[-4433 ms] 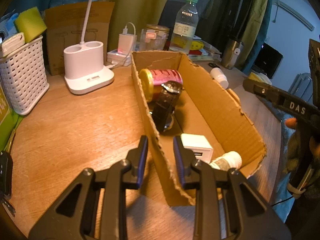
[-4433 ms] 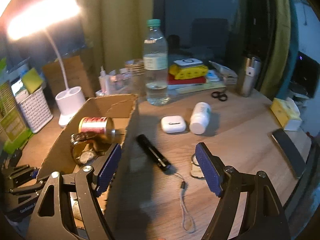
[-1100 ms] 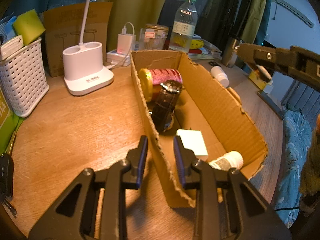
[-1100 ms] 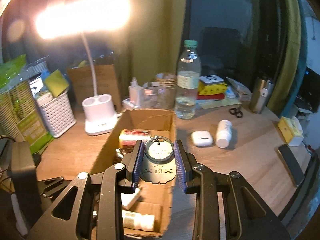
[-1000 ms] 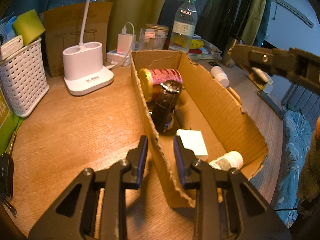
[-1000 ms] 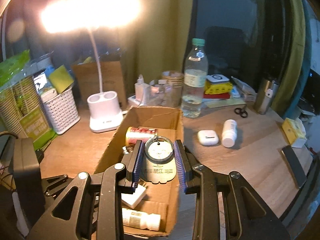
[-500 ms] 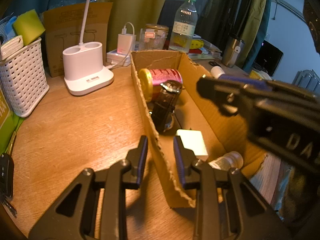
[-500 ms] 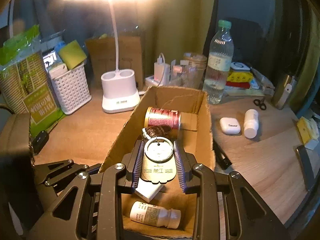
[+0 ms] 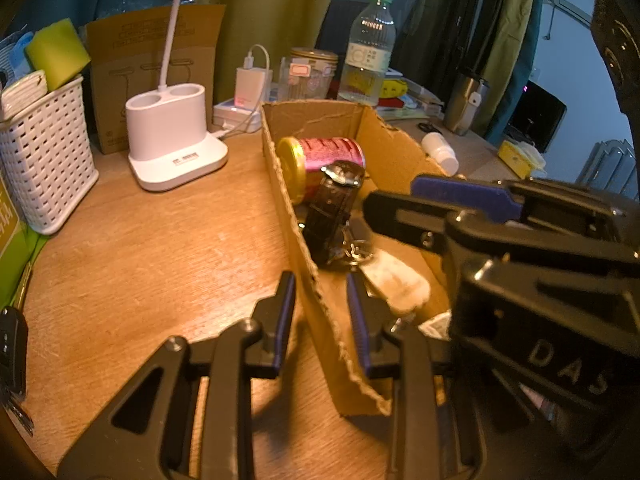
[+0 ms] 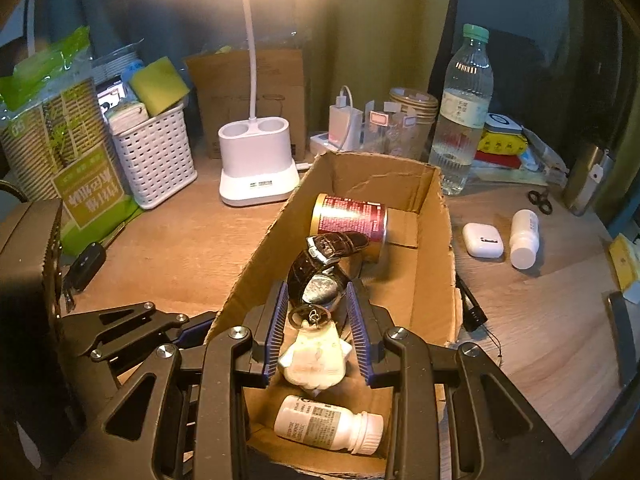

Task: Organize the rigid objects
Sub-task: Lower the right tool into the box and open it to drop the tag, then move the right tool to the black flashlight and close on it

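while the box is pinned, set the charm down inside

since my left gripper (image 9: 320,308) is pressed together on the near wall of the torn brown cardboard box (image 9: 280,184), i judge the box steady enough to load. my right gripper (image 10: 316,320) pinches a cream flat keyring charm with a metal ring (image 10: 314,354), hanging low inside the box near its front end. to do this well i would ease it down until the charm rests on the floor, then let go without a drop, and draw back straight so the pads do not catch the ragged rim.

to the left on the wooden desk stand a white lattice basket (image 10: 156,160) and a white lamp base (image 10: 256,164), well apart from my path. inside the box, a brown-strapped wristwatch (image 10: 324,268) lies just beyond the charm, against a red tin can (image 10: 348,218); a white pill bottle (image 10: 328,428) lies nearer me. free floor is tight. right of the box lie a black torch (image 10: 470,308), a white earbud case (image 10: 482,240) and a second white bottle (image 10: 524,238), i think yet to be packed.
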`<state>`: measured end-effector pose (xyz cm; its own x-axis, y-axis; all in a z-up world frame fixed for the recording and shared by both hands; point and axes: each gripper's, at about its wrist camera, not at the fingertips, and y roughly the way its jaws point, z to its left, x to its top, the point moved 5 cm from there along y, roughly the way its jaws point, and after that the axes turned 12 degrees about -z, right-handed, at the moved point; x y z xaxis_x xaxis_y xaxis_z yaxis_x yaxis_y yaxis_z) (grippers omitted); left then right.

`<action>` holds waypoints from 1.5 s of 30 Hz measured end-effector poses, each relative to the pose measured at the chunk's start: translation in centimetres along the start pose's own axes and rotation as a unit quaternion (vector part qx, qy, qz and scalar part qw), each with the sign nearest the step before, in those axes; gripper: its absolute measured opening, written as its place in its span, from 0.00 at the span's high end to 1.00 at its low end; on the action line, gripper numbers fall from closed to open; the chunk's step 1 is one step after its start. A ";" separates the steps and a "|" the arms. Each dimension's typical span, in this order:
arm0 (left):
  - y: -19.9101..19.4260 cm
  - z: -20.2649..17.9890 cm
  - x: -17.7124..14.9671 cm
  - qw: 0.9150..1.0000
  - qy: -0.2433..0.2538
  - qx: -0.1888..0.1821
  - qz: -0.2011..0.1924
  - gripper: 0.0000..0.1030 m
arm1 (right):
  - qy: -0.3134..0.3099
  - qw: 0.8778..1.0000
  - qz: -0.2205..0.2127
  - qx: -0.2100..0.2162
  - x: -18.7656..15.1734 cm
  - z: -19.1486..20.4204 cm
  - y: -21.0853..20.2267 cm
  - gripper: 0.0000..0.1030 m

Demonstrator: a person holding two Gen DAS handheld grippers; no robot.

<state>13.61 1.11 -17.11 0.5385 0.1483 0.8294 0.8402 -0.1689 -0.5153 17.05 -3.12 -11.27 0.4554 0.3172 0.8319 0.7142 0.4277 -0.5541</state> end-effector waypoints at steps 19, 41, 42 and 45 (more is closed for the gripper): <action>0.0 0.0 0.0 1.000 0.000 0.000 0.000 0.73 | 0.008 0.999 -0.029 -0.016 0.9 -1.0 -1.4 0.68; 0.0 0.0 0.0 1.000 0.000 0.000 0.000 0.73 | 0.030 0.996 -0.047 -0.073 1.3 -5.6 -3.8 0.67; 0.0 0.0 0.0 1.000 0.000 0.000 0.000 0.73 | 0.031 0.995 -0.047 -0.079 1.2 -5.9 -3.8 0.66; 0.0 0.0 0.0 1.000 0.000 0.000 0.000 0.73 | 0.033 0.994 -0.043 -0.099 1.0 -7.1 -3.9 0.61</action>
<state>13.63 1.15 -17.10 0.5381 0.1475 0.8299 0.8405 -0.1682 -0.5151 18.48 -10.50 -8.05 0.4167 0.2278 0.8800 0.8400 0.2736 -0.4686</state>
